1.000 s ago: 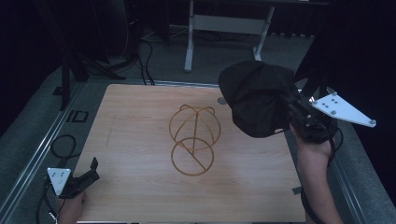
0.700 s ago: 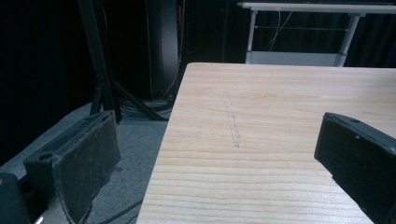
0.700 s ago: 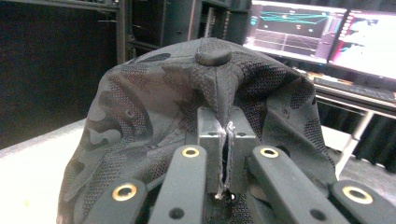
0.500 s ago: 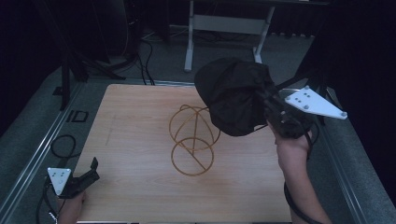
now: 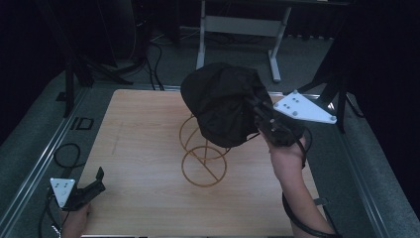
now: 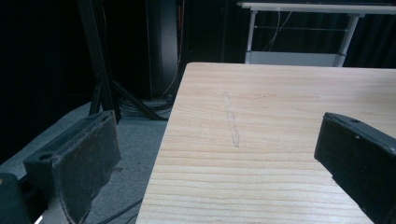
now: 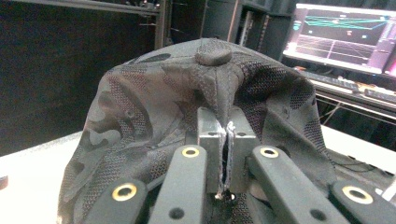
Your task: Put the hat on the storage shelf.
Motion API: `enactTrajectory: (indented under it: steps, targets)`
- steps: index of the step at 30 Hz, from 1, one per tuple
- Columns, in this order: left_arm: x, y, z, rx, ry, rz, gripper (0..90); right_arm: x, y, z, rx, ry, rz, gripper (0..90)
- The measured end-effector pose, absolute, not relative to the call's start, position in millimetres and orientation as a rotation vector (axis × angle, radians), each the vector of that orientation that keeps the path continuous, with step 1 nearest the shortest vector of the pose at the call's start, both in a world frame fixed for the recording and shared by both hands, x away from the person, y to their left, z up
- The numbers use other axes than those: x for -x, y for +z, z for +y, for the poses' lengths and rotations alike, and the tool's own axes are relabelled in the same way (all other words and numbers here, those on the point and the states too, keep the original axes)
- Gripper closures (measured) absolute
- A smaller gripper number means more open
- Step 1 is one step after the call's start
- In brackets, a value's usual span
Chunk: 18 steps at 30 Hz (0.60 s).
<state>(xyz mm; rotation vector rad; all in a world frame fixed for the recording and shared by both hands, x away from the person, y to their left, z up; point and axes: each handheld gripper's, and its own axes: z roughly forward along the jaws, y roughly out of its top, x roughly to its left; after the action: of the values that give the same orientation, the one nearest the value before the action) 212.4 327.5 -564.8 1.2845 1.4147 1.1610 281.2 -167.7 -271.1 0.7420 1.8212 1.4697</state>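
Note:
A dark camouflage cap point(image 5: 220, 104) hangs in the air over the top of a gold wire stand point(image 5: 203, 156) in the middle of the wooden table point(image 5: 138, 148). My right gripper point(image 5: 253, 106) is shut on the cap's fabric; in the right gripper view the cap point(image 7: 187, 107) drapes over the pinched jaws of the right gripper point(image 7: 227, 140), button on top. Whether the cap touches the stand I cannot tell. My left gripper point(image 5: 96, 181) rests at the table's front left corner, open, and in the left gripper view this gripper point(image 6: 219, 154) has only bare tabletop between its fingers.
A white table frame point(image 5: 237, 25) stands on the floor beyond the table. Cables point(image 5: 67, 153) lie on the grey floor to the left. A lit monitor point(image 7: 345, 37) appears behind the cap in the right gripper view.
My right gripper has carried the cap leftward from the table's right side to above the wire stand. The left gripper has stayed put.

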Motion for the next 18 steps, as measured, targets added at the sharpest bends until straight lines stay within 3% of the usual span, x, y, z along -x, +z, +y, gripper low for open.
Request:
enactTrajectory:
  steps: [18]
  targets:
    - [-212, -565, 328, -1.283, 1.156, 1.409, 0.6, -289, -293, -133, -0.707, 1.45, 1.914, 87.3]
